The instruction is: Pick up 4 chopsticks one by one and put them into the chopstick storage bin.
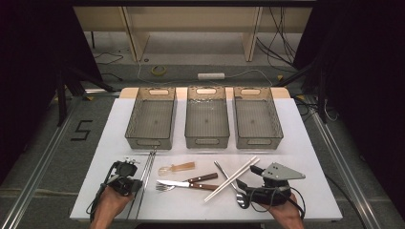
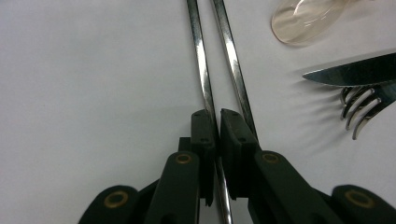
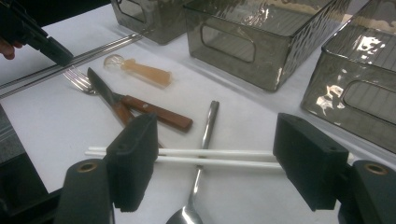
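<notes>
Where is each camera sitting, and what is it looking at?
High view: sits above the person's side, looking forward and down on the white table, three grey bins and the cutlery; both forearms enter from below.
Left gripper view: rides the left gripper, looking along its jaws, shut on one of the metal chopsticks.
Right gripper view: rides the right gripper, looking between its open jaws at the white chopsticks and a spoon.
Shared: both gripper views show the knife and fork.
</notes>
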{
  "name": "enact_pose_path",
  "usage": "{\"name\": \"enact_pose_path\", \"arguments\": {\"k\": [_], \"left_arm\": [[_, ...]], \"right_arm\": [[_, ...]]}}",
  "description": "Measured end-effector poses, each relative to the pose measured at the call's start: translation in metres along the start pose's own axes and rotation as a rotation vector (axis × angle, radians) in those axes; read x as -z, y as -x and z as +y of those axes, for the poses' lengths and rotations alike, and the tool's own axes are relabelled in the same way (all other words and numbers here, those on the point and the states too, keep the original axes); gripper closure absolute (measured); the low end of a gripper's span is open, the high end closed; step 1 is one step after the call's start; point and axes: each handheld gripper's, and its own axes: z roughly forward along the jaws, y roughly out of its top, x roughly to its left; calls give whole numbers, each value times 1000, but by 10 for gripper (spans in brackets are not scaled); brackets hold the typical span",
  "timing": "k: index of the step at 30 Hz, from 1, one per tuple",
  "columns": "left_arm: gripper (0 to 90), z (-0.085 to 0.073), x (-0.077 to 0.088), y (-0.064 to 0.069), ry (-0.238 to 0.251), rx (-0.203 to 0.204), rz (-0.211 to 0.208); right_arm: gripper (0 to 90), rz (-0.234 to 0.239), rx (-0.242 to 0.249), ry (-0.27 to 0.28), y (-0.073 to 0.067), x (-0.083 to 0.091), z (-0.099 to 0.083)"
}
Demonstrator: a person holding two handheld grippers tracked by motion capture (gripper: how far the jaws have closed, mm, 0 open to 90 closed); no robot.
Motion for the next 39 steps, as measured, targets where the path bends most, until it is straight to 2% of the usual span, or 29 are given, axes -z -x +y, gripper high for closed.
{"name": "enact_pose_path", "arguments": {"k": [7,11,14,20,27,31,34,39], "left_arm": [[847,0,0,0,0,-2,-1],[852,0,0,-4,0,14,-26],[853,0,0,-2,5,10,-15],[854,0,1,-4,3,13,-26],[855,-2,5,-5,17,-14,-9],[856,-2,10,-6,43,-26,-13],[856,-3,13,-6,45,-46,-14],[857,-4,18,-8,77,-46,-36]], "right_arm": [[323,0,8,-5,0,0,0],[327,1,7,-4,-1,-1,0],[328,3,11,-11,-1,-1,0],[331,6,12,-11,-1,-1,0],[336,6,16,-8,-2,-1,0],[336,6,18,-13,-2,-1,0],[337,9,15,-8,-1,0,0],[339,11,19,-9,-2,0,0]]}}
